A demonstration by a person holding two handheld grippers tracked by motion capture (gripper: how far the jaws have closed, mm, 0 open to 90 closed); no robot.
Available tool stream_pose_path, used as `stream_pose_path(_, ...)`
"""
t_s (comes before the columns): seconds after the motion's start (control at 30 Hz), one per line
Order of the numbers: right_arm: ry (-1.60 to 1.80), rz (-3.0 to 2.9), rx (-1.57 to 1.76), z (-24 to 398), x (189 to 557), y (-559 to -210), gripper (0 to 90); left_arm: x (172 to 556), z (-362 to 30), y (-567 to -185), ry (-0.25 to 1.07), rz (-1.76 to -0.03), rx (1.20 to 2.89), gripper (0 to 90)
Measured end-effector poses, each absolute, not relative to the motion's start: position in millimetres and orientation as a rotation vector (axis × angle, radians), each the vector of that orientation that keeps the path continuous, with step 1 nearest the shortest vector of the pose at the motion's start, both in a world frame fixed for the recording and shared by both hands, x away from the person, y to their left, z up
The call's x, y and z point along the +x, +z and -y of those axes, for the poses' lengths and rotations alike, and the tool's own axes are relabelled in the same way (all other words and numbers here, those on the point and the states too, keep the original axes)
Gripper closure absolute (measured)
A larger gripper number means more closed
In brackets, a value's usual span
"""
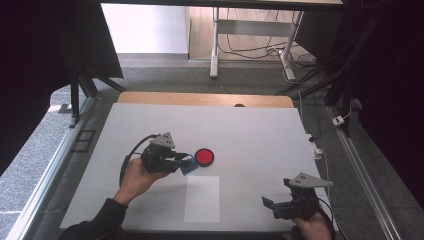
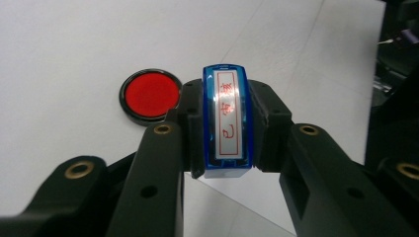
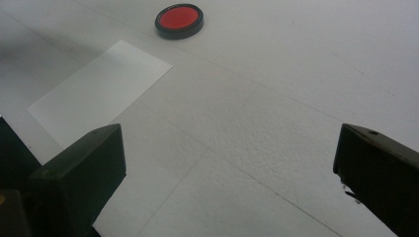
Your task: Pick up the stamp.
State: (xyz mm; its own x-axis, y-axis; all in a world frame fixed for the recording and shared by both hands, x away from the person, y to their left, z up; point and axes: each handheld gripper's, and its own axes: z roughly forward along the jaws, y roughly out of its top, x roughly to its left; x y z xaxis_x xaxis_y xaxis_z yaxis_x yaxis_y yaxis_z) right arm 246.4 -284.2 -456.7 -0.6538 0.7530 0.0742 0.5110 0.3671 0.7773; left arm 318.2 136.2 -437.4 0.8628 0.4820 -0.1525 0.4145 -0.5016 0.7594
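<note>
A blue stamp (image 2: 227, 121) with red characters on its white face is clamped between the jaws of my left gripper (image 2: 227, 133). In the high view that left gripper (image 1: 182, 161) holds the stamp (image 1: 188, 164) just left of a round red ink pad (image 1: 204, 157) in a black case. The ink pad (image 2: 150, 94) lies on the table beyond the stamp. A white sheet of paper (image 1: 202, 198) lies flat nearer the front, also visible as the sheet (image 3: 99, 91) in the right gripper view. My right gripper (image 1: 272, 207) rests at the front right, jaws wide apart and empty.
The white table top (image 1: 250, 135) has a wooden strip along its far edge. Beyond it stand desk legs and cables on the floor. Dark curtains flank both sides.
</note>
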Motion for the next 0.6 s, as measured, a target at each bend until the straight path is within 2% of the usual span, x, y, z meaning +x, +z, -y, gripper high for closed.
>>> stream_pose_path(0.6,1.166,-2.338,1.113,284.1,246.1,-456.6,0.0,303.0,-141.3,-427.7,0.024,-0.505,2.065,70.5)
